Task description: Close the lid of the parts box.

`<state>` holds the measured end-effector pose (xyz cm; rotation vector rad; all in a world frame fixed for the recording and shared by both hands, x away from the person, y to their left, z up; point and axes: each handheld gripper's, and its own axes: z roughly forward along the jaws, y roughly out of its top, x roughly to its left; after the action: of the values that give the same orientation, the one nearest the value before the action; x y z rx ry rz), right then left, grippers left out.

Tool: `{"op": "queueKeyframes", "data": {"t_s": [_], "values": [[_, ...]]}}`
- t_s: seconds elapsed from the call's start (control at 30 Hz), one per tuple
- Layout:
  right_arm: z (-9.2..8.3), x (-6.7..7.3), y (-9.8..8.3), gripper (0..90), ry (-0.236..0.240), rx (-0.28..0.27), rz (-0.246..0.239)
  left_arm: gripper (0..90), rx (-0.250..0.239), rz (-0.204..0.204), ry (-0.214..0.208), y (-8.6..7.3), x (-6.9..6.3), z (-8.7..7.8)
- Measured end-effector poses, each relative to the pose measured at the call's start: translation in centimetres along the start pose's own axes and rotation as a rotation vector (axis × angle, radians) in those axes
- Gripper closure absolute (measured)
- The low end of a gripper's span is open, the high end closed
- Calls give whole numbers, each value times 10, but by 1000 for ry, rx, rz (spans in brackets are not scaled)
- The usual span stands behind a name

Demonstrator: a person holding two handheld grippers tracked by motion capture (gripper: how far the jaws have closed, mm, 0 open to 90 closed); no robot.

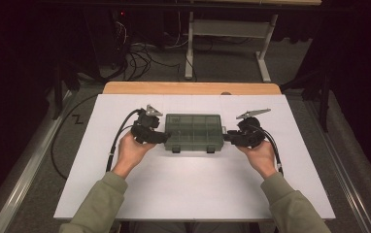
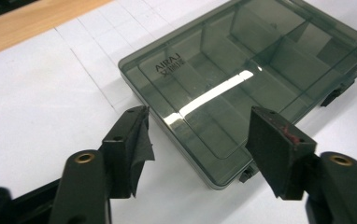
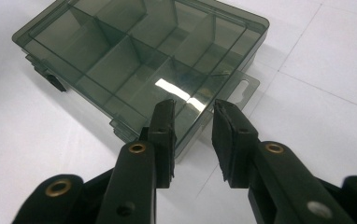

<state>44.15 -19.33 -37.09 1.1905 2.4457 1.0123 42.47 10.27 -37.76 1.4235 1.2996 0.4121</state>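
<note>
Flanking the closed smoky organizer box (image 1: 193,132) mid-table, left tool (image 1: 160,138) and right tool (image 1: 228,137) both gape, gripping nothing.

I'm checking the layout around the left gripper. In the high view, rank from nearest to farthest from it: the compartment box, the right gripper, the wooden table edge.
1. Compartment box: right beside the left gripper, at the box's left end.
2. Wooden table edge: along the far side.
3. Right gripper: at the box's other end.
</note>
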Motion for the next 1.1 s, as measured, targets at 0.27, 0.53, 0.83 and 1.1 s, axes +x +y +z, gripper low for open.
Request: {"op": "queueKeyframes", "data": {"t_s": [0.27,0.53,0.83,1.1], "values": [[-2,-1,-3,696,-3,-9,3,400,-48,-5,-7,0,4,-10],[-8,-3,-7,681,1,-24,9,395,-85,10,-17,-1,5,-23],[-19,-3,-11,647,11,-59,9,385,-130,10,-45,-1,4,-37],[-28,-7,-18,633,9,-88,20,378,-160,4,-59,-4,6,-47]]}}
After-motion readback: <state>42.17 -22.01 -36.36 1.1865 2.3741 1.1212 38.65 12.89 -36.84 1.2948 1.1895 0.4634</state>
